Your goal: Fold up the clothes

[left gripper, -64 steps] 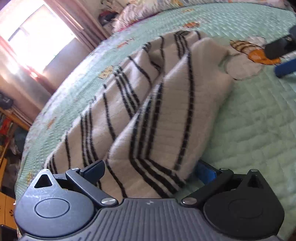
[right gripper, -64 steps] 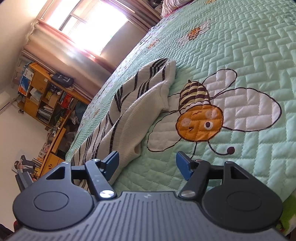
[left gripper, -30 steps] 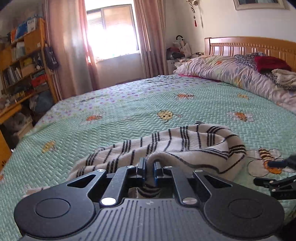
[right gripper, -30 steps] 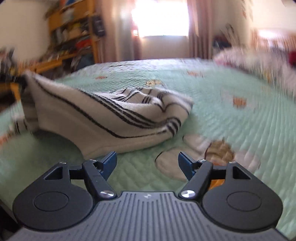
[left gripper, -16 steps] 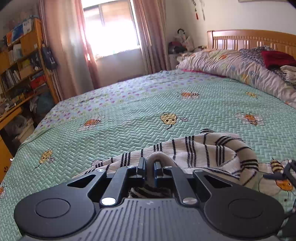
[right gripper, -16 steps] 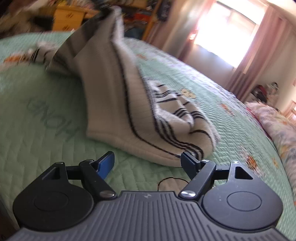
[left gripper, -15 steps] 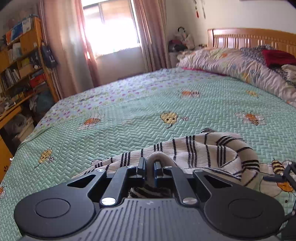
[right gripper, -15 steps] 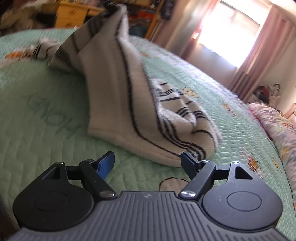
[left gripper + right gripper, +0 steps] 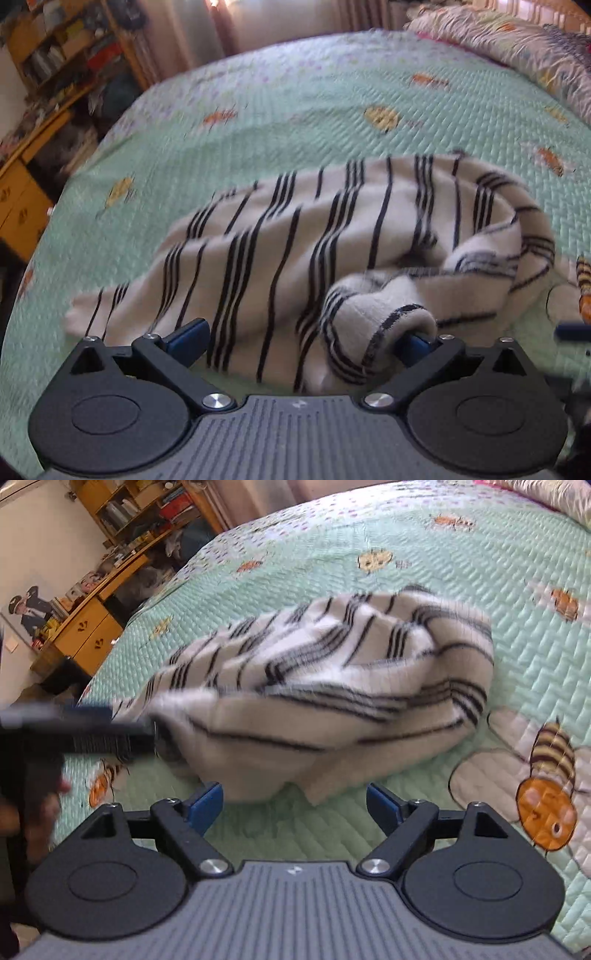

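My left gripper (image 9: 304, 338) has its fingers spread, a roll of the striped sweater (image 9: 332, 236) touching one; my right gripper (image 9: 295, 805) gapes empty; faint lettering on the green bee quilt (image 9: 461, 565) is unreadable; wooden shelves (image 9: 147, 506) beyond.

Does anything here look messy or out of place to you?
Yes. The striped sweater is not lying flat on the green quilt: it is bunched into a rumpled heap, and one rolled end is draped over a blue finger of the open left tongs. The right tongs are open and empty.
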Demonstrator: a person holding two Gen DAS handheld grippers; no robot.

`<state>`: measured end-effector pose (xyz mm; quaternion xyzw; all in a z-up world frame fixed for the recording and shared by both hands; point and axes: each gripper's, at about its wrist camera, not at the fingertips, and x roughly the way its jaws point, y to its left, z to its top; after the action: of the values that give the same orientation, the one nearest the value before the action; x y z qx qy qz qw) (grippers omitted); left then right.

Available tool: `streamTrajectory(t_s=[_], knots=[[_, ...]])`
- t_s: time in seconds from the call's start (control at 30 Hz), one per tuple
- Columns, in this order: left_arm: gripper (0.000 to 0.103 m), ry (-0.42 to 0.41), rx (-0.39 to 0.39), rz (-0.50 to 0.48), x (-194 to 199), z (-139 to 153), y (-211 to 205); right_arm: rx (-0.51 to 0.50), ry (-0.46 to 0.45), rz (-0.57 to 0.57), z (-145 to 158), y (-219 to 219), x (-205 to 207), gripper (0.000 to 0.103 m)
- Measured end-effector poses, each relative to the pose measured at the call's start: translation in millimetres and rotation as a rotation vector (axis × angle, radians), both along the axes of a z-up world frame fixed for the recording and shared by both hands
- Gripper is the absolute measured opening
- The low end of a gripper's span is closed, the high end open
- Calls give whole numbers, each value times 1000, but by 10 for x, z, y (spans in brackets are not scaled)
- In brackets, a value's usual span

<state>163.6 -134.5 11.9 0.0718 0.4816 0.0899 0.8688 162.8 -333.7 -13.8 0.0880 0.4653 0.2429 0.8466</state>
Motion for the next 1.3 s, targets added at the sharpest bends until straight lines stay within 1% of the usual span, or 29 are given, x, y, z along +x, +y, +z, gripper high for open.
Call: streamTrajectory(t_s=[0.07,0.13,0.27,0.37,0.5,0.57,0.63,0.7,0.83,0.9,0.97,1.0,1.07,1.13,1.17,1.3], knots=[[102,38,26,27,-58,-13,62,-41,-10,-16,113,93,29,88],[102,33,31,52,-135,14,177,-58,-21,-6,216,180,44,89],[102,15,-27,120,-279,98,458,-84,-40,60,337,469,95,89],[102,-6,-40,187,-375,139,695,-86,-45,105,382,701,90,89],[102,-1,-76,247,-462,139,979,-85,-46,163,450,980,15,89],[102,18,-98,249,-487,142,1070,-74,-30,193,469,1104,22,89],[102,46,-130,232,-503,117,1117,-37,12,213,486,1189,70,89],[102,79,-154,220,-497,64,1112,-12,39,214,480,1218,124,89],[102,79,-135,186,-494,-40,994,-58,1,190,468,1218,135,89],[102,50,-101,148,-500,-134,917,-67,-34,187,459,1171,125,89],[102,4,-47,74,-514,-197,795,-55,-100,175,439,1028,89,89],[102,-10,-8,38,-512,-229,704,-51,-126,165,423,946,77,89],[102,-19,53,-36,-486,-270,499,-67,-123,143,371,793,92,89],[102,-25,92,-107,-450,-298,298,-87,-125,125,317,642,103,89],[102,-36,108,-145,-443,-306,206,-111,-151,134,280,576,84,89],[102,-73,244,-298,-418,-447,-113,-205,-252,168,132,312,9,89]])
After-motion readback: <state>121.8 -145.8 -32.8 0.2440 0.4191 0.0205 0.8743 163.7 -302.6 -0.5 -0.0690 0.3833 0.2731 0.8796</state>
